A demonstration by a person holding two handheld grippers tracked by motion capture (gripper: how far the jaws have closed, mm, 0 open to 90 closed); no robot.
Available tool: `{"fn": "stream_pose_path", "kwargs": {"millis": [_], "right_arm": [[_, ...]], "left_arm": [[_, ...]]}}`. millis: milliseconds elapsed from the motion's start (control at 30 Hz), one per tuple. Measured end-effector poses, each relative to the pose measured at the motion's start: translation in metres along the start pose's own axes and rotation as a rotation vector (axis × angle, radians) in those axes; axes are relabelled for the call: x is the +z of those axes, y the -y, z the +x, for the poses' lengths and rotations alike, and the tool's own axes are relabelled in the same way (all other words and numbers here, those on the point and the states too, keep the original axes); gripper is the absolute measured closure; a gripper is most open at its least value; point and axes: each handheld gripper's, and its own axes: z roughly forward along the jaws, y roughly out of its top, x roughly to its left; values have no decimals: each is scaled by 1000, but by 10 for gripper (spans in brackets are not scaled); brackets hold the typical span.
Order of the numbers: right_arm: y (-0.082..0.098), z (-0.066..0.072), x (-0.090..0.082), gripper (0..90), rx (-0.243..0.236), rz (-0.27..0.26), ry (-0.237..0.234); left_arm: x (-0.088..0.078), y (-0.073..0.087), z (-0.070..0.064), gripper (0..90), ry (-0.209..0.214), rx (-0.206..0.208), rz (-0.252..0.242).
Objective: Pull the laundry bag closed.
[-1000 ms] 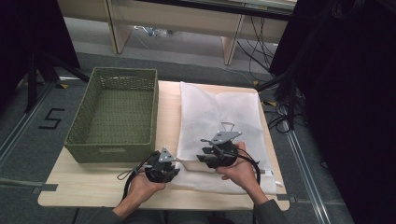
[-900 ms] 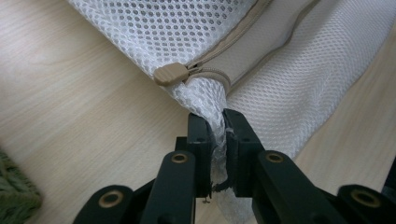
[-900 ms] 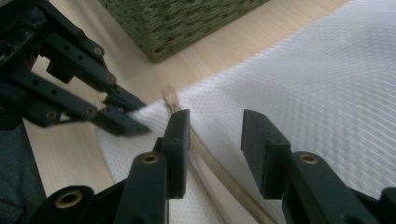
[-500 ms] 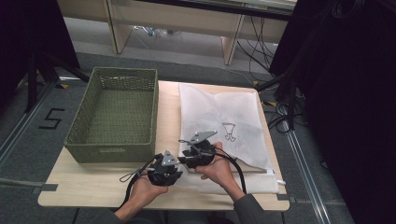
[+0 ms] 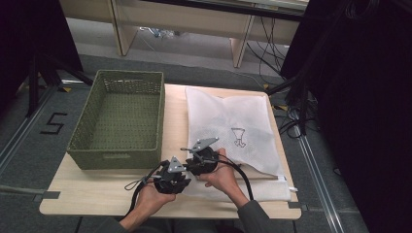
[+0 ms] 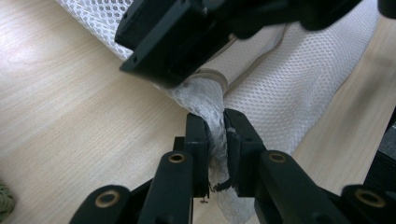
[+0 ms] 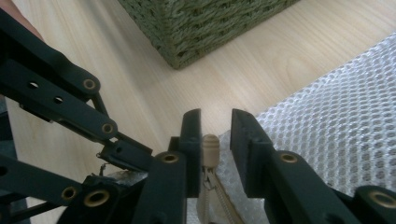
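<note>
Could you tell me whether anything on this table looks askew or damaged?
Nothing looks damaged. The white mesh laundry bag lies flat except at its near corner, bunched where the left gripper pinches it. The zipper pull sits between the right gripper jaws.

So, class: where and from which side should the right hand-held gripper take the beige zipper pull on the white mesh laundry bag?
Grip the beige zipper pull across its rounded tab, coming along the zip line at the white mesh laundry bag corner; the tab stands up between the right hand-held gripper jaws, which have been closing.
</note>
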Motion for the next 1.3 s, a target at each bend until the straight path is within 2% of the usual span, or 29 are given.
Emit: {"fn": "stream_pose_path", "kwargs": {"millis": [33, 67, 100, 133, 267, 300, 333, 367, 400, 433, 533, 567, 633, 667, 733, 767, 800, 833, 867, 900, 1000, 1033, 1067, 1100, 1267, 1300], "right_arm": [[0, 1, -2, 779, 16, 3, -5], [-1, -2, -2, 791, -14, -9, -9], [0, 0, -4, 802, 20, 2, -6], [0, -3, -4, 806, -16, -6, -10], [3, -4, -8, 841, -20, 3, -24], [3, -3, -10, 846, -4, 10, -24], [4, -5, -10, 848, -27, 4, -28], [4, -5, -12, 849, -20, 6, -31], [5, -3, -14, 848, 19, 14, -29], [6, -6, -14, 846, -11, 3, -34], [9, -9, -17, 835, 7, -5, -43], [11, -7, -20, 832, 57, 6, -39], [13, -9, -21, 820, 62, -1, -48], [13, -12, -21, 818, 37, -14, -48], [14, -12, -22, 831, 41, -9, -53], [15, -10, -23, 835, 62, 4, -56], [15, -12, -21, 836, 25, -1, -61], [15, -12, -21, 835, 27, -2, -64], [15, -10, -22, 834, 65, 10, -62], [15, -12, -22, 833, 34, 1, -60], [17, -14, -22, 832, 44, -1, -65], [17, -15, -22, 831, 42, -4, -66], [18, -13, -23, 831, 80, 8, -67], [18, -16, -23, 830, 50, -7, -72], [20, -17, -22, 828, 58, 1, -76], [20, -18, -22, 829, 55, 3, -77]], "left_arm": [[0, 0, 0, 800, 0, 0, 0], [0, 0, 0, 799, -1, 0, 0], [-1, 0, 0, 799, -3, -1, -2], [-1, 0, 0, 799, -3, -1, -3], [-1, 0, 0, 797, 0, -1, -4], [-1, -1, 0, 795, 0, -1, -6], [-1, -1, -1, 792, 3, -1, -7], [-1, -1, -1, 784, 5, -2, -8], [-1, -1, -1, 773, 9, -3, -8], [-1, -1, -1, 771, 9, -6, -7], [0, 0, 0, 771, 17, -13, -5], [0, 0, 0, 771, 18, -13, -3], [0, 0, 0, 771, 19, -14, -3], [0, 0, 0, 771, 22, -15, -3], [1, -1, 0, 764, 30, -20, -5], [1, -1, 0, 757, 34, -23, -5], [1, -1, 0, 748, 36, -25, -4], [2, -2, 0, 736, 37, -29, -5], [2, -2, 1, 719, 39, -34, -6], [3, -2, 1, 705, 42, -36, -6], [3, -5, 5, 672, 56, -64, -21], [2, -6, 8, 668, 35, -57, -29], [2, -7, 9, 668, 41, -66, -34], [1, -8, 11, 666, 41, -65, -38], [3, -8, 14, 652, 68, -86, -27], [4, -8, 14, 646, 90, -100, -27]]}}
